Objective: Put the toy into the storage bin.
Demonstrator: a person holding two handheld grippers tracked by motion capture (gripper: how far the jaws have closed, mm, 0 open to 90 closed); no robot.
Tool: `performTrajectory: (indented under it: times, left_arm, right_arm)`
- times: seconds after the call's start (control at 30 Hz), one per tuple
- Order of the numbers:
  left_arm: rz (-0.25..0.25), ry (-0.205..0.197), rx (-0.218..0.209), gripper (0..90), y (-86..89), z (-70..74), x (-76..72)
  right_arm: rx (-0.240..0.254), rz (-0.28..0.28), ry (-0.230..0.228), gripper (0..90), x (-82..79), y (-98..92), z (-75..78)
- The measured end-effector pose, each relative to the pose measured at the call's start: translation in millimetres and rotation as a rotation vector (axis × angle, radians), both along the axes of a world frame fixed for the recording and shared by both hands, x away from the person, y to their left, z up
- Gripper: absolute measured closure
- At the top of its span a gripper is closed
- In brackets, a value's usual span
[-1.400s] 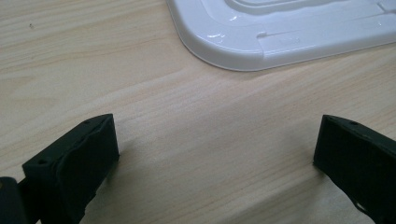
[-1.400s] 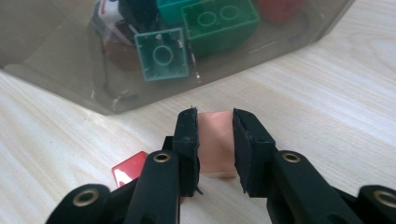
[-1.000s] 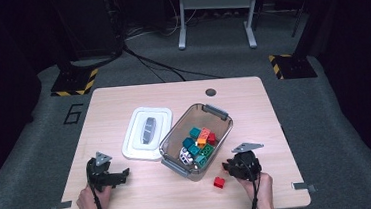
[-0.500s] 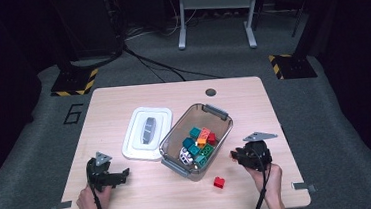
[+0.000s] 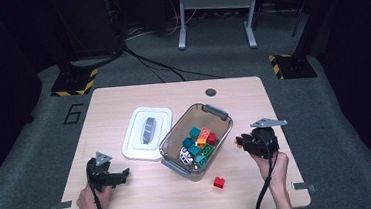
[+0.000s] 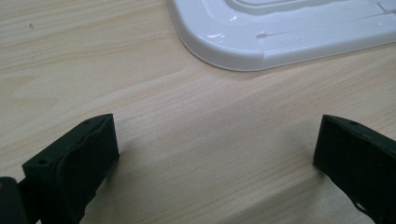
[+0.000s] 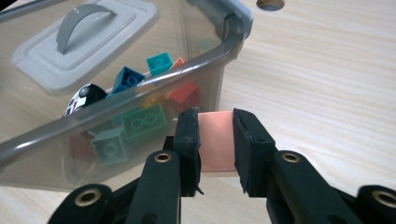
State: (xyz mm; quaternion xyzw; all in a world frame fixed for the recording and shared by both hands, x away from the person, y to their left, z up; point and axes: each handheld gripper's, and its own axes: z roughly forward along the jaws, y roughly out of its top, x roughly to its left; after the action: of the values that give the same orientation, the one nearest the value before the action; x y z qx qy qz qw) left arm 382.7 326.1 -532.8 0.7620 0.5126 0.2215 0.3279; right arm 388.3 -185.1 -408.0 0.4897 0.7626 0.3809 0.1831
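A clear plastic bin (image 5: 217, 113) with several coloured bricks and a small toy car (image 7: 83, 99) stands mid-table. My right gripper (image 5: 240, 142) hovers just right of the bin, shut on a pale pink brick (image 7: 215, 140). In the right gripper view that brick sits between the jaws (image 7: 215, 122), close to the bin's wall (image 7: 140, 85). One red brick (image 5: 219, 182) lies on the table in front of the bin. My left gripper (image 5: 123, 174) rests at the front left, open and empty, its jaws wide apart over bare wood (image 6: 219, 140).
The bin's white lid (image 5: 147, 132) with a grey handle lies flat left of the bin, its corner (image 6: 280, 37) just beyond my left jaws. A cable hole (image 5: 210, 92) sits near the table's far edge. Floor cables and stands lie beyond the table.
My right gripper has risen and moved right and away from the front edge, with the pink brick in it. The red brick on the table and the left gripper stayed put.
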Motion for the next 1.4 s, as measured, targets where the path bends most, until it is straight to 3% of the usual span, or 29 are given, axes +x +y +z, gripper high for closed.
performTrajectory:
  times: [0.4,0.9,1.1,1.4]
  left_arm:
    - [0.000,0.001,0.000,0.0,0.0,0.0,0.0]
    - [0.000,0.001,-0.001,0.0,0.0,0.0,-0.1]
    - [0.000,0.002,0.000,0.0,0.0,0.1,0.0]
    - [0.000,0.002,0.000,0.0,0.0,0.1,0.0]
  right_arm:
    - [-0.003,-0.026,-0.047,72.2,9.1,-3.9,28.0]
    - [0.011,-0.013,-0.093,72.2,28.1,11.9,54.4]
    - [0.004,0.013,-0.089,72.2,39.9,24.3,55.9]
    - [0.018,0.025,-0.042,72.1,58.3,34.4,41.8]
